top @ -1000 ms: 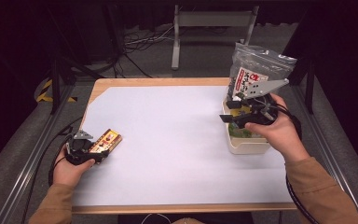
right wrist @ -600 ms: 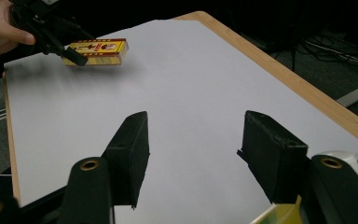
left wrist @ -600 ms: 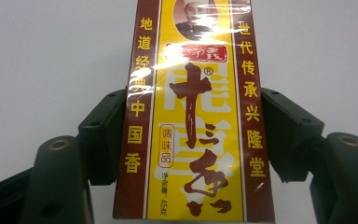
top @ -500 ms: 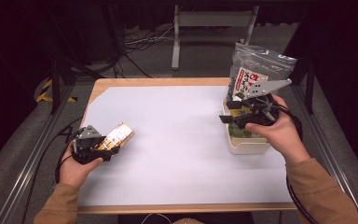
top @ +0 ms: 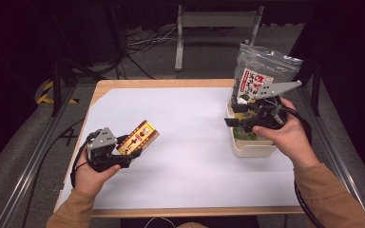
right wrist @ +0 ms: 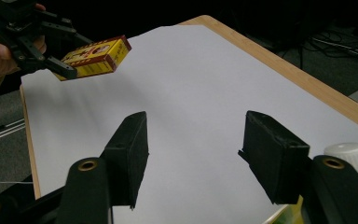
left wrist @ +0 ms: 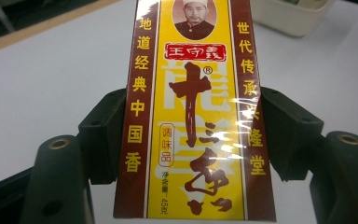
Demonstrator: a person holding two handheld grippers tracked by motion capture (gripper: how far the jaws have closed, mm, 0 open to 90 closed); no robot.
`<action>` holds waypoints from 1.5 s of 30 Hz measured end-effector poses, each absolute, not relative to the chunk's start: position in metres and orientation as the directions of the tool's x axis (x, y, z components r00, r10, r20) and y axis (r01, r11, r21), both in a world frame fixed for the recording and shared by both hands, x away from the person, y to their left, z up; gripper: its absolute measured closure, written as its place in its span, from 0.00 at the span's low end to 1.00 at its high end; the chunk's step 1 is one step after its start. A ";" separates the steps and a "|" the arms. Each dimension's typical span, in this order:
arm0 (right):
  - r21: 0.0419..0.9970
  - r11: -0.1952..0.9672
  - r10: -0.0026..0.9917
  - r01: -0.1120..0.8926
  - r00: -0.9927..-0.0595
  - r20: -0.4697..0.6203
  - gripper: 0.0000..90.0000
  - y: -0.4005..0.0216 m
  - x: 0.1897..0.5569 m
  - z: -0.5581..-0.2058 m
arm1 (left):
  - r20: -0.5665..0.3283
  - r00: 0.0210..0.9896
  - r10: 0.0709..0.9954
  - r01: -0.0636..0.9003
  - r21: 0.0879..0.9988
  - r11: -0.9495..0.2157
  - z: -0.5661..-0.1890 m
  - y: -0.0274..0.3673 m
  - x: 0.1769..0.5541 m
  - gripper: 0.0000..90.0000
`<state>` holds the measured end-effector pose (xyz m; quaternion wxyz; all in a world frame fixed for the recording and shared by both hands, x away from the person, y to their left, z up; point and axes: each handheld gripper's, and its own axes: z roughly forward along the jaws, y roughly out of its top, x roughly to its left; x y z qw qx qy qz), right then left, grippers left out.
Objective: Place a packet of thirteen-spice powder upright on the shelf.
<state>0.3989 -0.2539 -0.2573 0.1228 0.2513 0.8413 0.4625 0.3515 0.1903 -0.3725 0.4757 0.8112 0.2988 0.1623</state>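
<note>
Spice box (top: 138, 137) is hanging lower left of the high view, clear of the table (top: 195, 156), with the left gripper (top: 123, 153) pinching its long sides near one end. Such an end grip is risking the box tilting or slipping out. Right gripper (top: 235, 115) is waiting wide open and empty over the tub (top: 247, 148) at right, its jaws having just been opening.

A wooden table (top: 161, 84) carries a white sheet (top: 195, 142) that covers nearly all of its top, leaving bare wood along the far edge at twelve o'clock and a thin strip at six. At about three o'clock a cream tub (top: 252, 148) stands directly on the sheet, close to the right edge.
</note>
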 end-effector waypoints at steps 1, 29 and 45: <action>0.839 0.447 0.536 0.309 -0.844 0.025 0.45 -0.254 0.398 -0.257 | -0.021 0.773 0.634 0.322 0.875 -0.363 -0.372 0.188 0.350 0.36; 0.816 0.427 0.492 0.389 -0.858 0.152 0.45 -0.229 0.394 -0.260 | -0.022 0.839 0.543 0.246 0.906 -0.343 -0.374 0.132 0.335 0.36; 0.789 0.480 0.463 0.384 -0.875 0.144 0.43 -0.194 0.392 -0.262 | 0.037 0.848 0.528 0.188 0.912 -0.365 -0.375 0.120 0.326 0.36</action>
